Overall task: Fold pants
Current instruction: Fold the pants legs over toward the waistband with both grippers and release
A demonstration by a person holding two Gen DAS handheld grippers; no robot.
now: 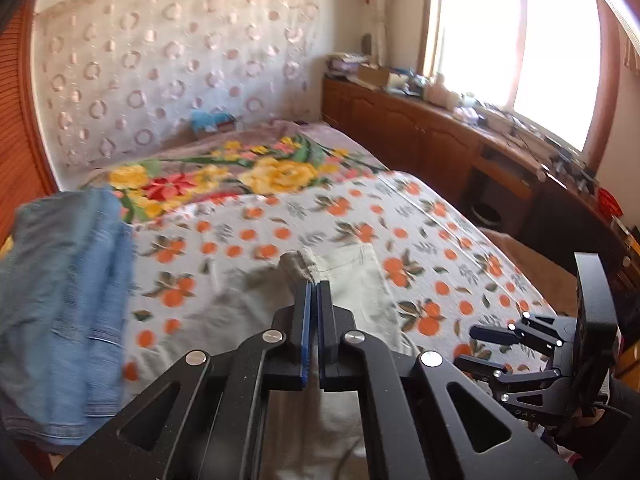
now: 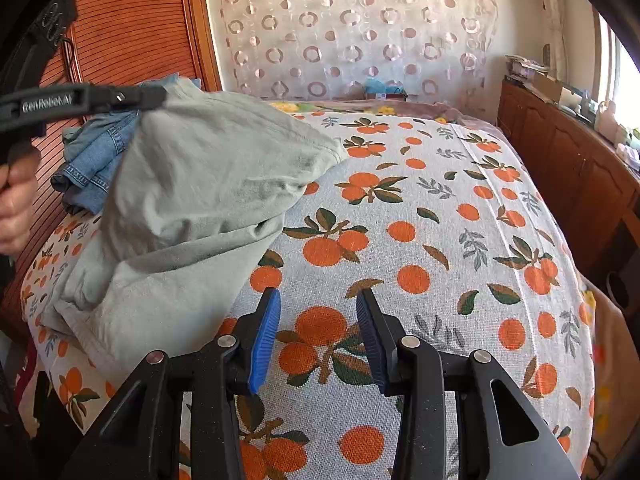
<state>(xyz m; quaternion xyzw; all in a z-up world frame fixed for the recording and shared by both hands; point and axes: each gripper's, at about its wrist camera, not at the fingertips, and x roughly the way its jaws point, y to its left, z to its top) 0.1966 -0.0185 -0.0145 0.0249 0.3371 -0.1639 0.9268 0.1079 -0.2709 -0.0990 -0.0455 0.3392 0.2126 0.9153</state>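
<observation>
- Where the bed's left side shows in the right wrist view, a pile of blue denim jeans (image 2: pixel 94 156) lies by the reddish slatted wall panel (image 2: pixel 132 20).
- Just right of it, the pale grey-green pants (image 2: pixel 208 184) are lifted by one end, near the pile, into a tent, and their cloth runs down toward the near edge of the bed; their long axis cannot be told, since most of the cloth is bunched.
- The pants look plain, soft and creased, with a stitched seam and a pocket edge in the left wrist view (image 1: pixel 352 272).
- The left tool (image 1: pixel 314 284) is clamped on a bunched edge of the pants, its blue-lined pads pressed together with cloth between them.
- White lettering on the left tool's side (image 2: pixel 48 98) seems to read "GenRobot.AI".
- The bedspread (image 2: pixel 440 208), printed with oranges and leaves, lies under everything.
- The right tool (image 2: pixel 318 298) hangs over bare bedspread with its pads apart and nothing between them.
- A wooden counter (image 2: pixel 568 148), crowded with small items, runs along the right wall under the window.
</observation>
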